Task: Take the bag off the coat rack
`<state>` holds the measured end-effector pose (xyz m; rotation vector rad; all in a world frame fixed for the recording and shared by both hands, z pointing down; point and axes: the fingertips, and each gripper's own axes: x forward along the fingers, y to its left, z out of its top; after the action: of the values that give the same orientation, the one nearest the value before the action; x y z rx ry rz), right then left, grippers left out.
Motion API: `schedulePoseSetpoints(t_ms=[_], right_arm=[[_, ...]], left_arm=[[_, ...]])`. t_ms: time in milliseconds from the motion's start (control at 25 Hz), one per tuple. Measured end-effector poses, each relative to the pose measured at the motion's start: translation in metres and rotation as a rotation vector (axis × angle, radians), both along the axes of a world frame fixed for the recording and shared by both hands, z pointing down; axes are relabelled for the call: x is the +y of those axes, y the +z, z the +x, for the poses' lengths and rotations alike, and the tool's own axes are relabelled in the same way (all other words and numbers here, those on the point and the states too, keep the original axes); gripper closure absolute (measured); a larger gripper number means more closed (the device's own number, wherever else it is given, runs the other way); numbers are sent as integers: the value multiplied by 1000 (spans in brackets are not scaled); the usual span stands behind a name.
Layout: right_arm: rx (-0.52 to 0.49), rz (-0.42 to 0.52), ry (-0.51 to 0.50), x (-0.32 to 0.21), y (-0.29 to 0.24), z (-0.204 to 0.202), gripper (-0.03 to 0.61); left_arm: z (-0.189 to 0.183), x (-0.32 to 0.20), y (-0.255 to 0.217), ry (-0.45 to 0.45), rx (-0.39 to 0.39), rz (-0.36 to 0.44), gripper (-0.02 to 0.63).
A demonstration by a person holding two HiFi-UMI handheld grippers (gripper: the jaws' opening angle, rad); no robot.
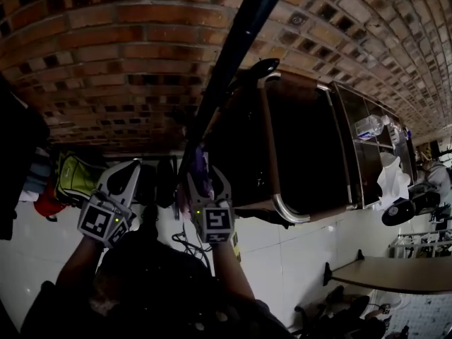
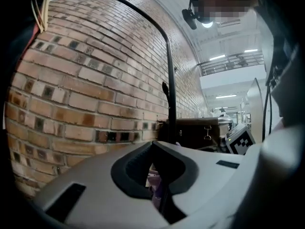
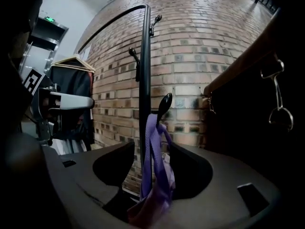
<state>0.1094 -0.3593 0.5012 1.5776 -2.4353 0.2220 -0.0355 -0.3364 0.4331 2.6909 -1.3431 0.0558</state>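
A purple bag (image 3: 155, 147) hangs by its strap from a black hook (image 3: 165, 103) on the coat rack's black pole (image 3: 145, 80). My right gripper (image 3: 152, 149) stands open around the strap and the bunched purple fabric below it, with the pads apart from the strap. In the head view the right gripper (image 1: 206, 179) sits at the foot of the pole (image 1: 240, 41) with the purple bag (image 1: 200, 171) between its jaws. My left gripper (image 1: 123, 175) is just to its left, open and holding nothing. A bit of purple bag (image 2: 155, 182) shows low through the gap of the left gripper (image 2: 155, 161).
A brick wall (image 1: 106, 48) stands behind the rack. A dark brown trunk (image 1: 304, 147) with metal trim stands close on the right. A dark garment on a wooden hanger (image 3: 71, 89) and a green bag (image 1: 74, 179) hang on the left. More hooks (image 3: 135, 56) stick out higher up the pole.
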Motion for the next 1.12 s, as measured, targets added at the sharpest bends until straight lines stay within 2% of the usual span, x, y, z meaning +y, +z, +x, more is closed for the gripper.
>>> schedulePoseSetpoints(t_ms=[160, 280, 520, 680, 800, 880, 1120], right_arm=[[38, -40, 16, -13, 19, 0, 347], [54, -45, 45, -18, 26, 3, 379], [60, -39, 36, -28, 31, -2, 388], [153, -40, 29, -29, 33, -4, 419], [195, -45, 33, -31, 33, -3, 467], [186, -37, 40, -33, 32, -3, 515], [80, -26, 52, -35, 25, -1, 529]], left_arm=[[9, -26, 14, 35, 6, -32, 591], [15, -38, 21, 63, 18, -57, 591], [24, -55, 25, 120, 8, -53, 591], [26, -64, 29, 143, 5, -59, 591], [28, -68, 31, 159, 7, -66, 591], [29, -70, 31, 167, 9, -67, 591], [29, -82, 33, 193, 0, -71, 591]])
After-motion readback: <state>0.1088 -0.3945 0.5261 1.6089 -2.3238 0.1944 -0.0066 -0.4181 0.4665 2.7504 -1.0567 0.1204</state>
